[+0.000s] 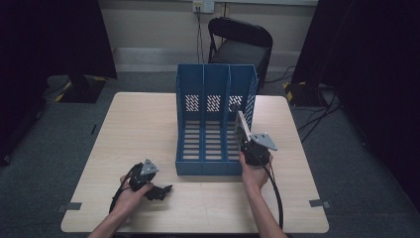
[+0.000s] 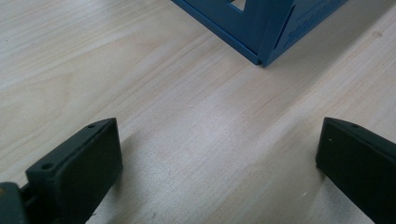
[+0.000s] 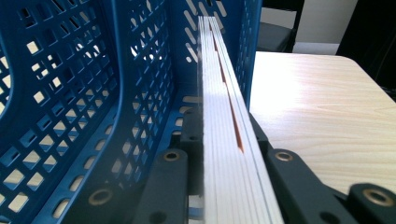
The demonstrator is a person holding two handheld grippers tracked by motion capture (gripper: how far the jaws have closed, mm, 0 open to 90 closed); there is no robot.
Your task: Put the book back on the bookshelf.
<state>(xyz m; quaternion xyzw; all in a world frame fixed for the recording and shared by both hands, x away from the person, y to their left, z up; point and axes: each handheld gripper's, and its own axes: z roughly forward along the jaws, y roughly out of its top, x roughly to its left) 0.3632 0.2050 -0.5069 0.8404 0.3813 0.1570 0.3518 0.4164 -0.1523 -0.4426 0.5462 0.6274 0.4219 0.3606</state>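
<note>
A blue three-slot file rack (image 1: 215, 94) stands upright in the middle of the pale wooden table (image 1: 138, 124). My right gripper (image 1: 246, 140) is at the rack's front right and is shut on a thin book (image 1: 242, 125) held on edge. In the right gripper view the book's white page edges (image 3: 224, 116) run between the jaws of the right gripper (image 3: 222, 140) toward the rack's rightmost slot (image 3: 93, 70). My left gripper (image 1: 165, 190) rests on the table at the front left. Its jaws stand wide open (image 2: 219, 140) with nothing between them, facing the rack's lower corner (image 2: 266, 28).
A black folding chair (image 1: 240, 42) stands behind the table. Dark curtains hang at both sides, and cables (image 1: 317, 116) lie on the floor to the right. Bare tabletop (image 3: 317, 102) lies to the right of the rack.
</note>
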